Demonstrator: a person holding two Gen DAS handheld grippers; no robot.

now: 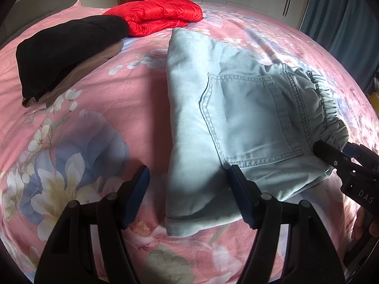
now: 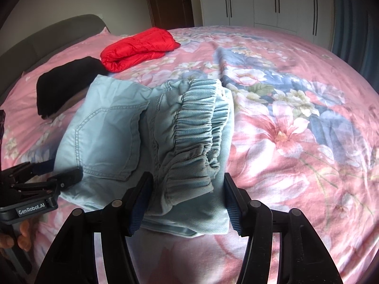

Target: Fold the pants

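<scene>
Light blue pants lie folded on the pink floral bed, back pocket up and elastic waistband to the right; they also show in the right wrist view. My left gripper is open, its jaws astride the near left edge of the fold, holding nothing. It shows at the left of the right wrist view. My right gripper is open, its jaws either side of the bunched waistband at the near corner. It shows at the right of the left wrist view.
A folded black and brown garment and a folded red puffer jacket lie at the far left of the bed. White wardrobes stand beyond the bed. A grey headboard is at the left.
</scene>
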